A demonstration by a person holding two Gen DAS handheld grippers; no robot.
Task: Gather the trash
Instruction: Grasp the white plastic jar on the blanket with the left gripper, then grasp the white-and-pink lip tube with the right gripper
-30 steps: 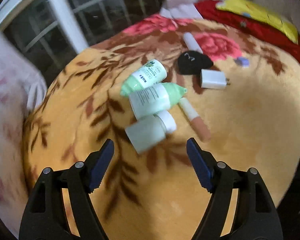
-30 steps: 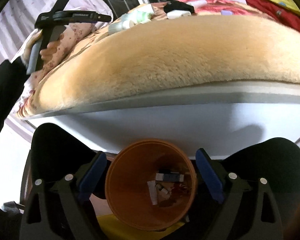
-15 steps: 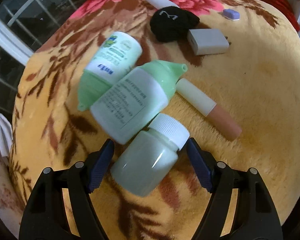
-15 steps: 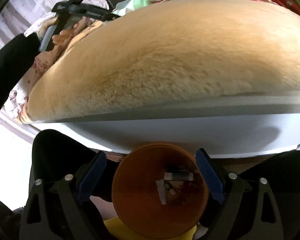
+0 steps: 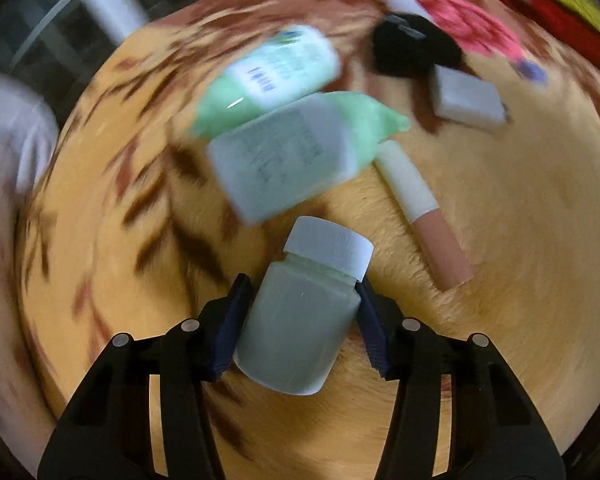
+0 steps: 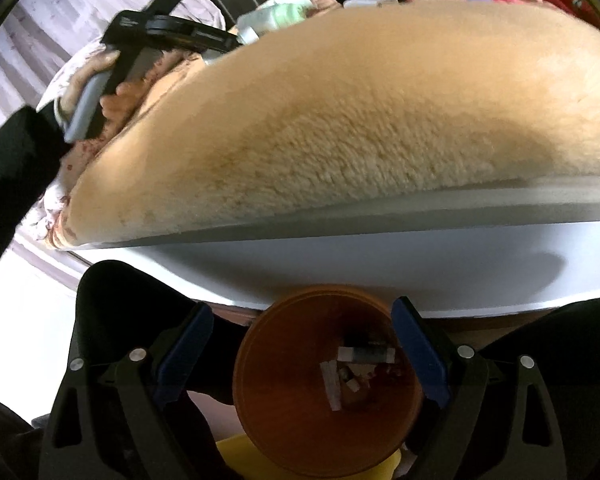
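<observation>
A small pale-green bottle (image 5: 300, 320) with a white cap lies on the tan floral blanket (image 5: 520, 240). My left gripper (image 5: 300, 284) points down at it. The jaws are closing and both blue pads (image 5: 236, 320) touch the bottle's sides. In the right wrist view a hand (image 6: 96, 76) holds the left gripper (image 6: 220, 44) at the blanket's far edge. My right gripper (image 6: 300, 306) stands open above an orange bin (image 6: 284, 420) that holds several small scraps. Nothing is pressed between its fingers.
Just beyond the held bottle lie a white bottle with a green cap (image 5: 284, 160), a green tube (image 5: 272, 76), a pink lip-gloss tube (image 5: 420, 216), a white charger (image 5: 466, 100) and a black item (image 5: 412, 46). A white table edge (image 6: 380, 248) overhangs the bin.
The left gripper came down over the small bottle and its jaws narrowed until the pads met the bottle's sides. The right gripper stayed open over the bin.
</observation>
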